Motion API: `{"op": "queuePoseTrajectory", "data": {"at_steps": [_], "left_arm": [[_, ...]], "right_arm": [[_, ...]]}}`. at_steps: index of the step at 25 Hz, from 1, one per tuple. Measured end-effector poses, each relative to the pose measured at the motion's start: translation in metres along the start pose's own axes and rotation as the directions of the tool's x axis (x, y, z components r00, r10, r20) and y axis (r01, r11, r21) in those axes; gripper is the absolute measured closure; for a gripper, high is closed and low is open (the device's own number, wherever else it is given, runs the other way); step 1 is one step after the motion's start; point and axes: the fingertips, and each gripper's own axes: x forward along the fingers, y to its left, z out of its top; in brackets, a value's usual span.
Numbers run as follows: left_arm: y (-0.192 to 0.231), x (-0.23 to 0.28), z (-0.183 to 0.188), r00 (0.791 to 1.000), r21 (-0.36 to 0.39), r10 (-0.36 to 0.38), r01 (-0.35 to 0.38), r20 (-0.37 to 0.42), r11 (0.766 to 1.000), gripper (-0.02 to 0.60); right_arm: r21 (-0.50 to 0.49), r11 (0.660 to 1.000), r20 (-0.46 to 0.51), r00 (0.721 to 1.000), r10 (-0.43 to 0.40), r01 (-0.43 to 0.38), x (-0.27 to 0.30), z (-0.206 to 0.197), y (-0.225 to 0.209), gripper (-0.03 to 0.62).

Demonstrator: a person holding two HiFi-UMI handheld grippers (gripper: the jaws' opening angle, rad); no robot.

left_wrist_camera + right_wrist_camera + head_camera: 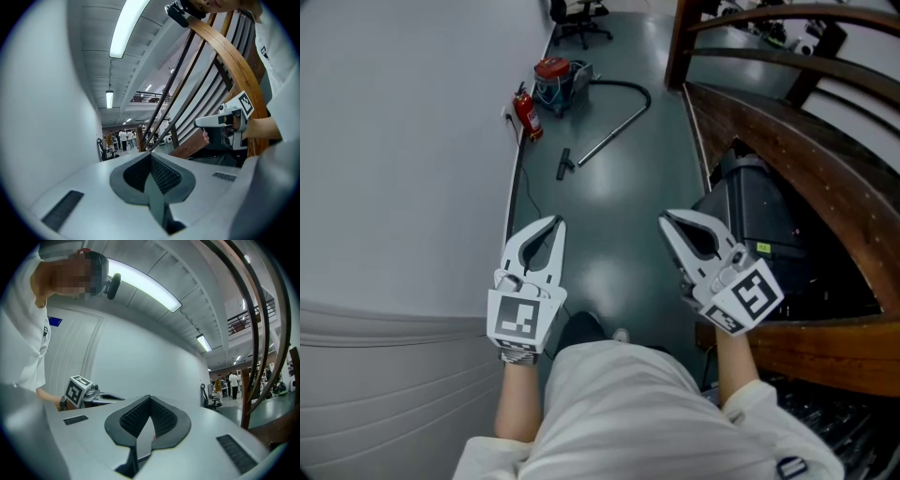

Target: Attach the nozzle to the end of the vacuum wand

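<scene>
Nozzle lies well ahead of left gripper and right gripper, both pressed together

left hand-held gripper: jaws together, empty; right hand-held gripper: jaws together, empty; both pointing forward

A glossy dark floor is seen; a red-lidded vacuum cleaner and a fire extinguisher are set by the wall, the wand is laid out, the nozzle just beside its end
</scene>
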Motion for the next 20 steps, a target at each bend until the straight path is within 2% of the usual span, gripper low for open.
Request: {"op": "queuePoseTrajectory", "data": {"at_steps": [9,12,20], "left_arm": [[0.014,0.037,-0.012,1.0,-0.012,-0.024,0.024,-0.006,1.0,0.583],[0.034,0.062,-0.022,1.0,-0.023,-0.013,0.012,-0.011,1.0,0.583],[0.105,0.134,-0.027,1.0,0.021,-0.009,0.009,-0.012,1.0,0.583]], "right_arm": [[-0.004,1.0,-0.036,0.999,0.005,-0.005,0.022,-0.01,-0.033,0.566],[-0.006,1.0,-0.041,0.999,-0.021,0.021,0.038,-0.016,-0.056,0.566],[0.022,0.999,-0.042,0.998,-0.045,0.046,0.114,-0.025,-0.12,0.566]]}}
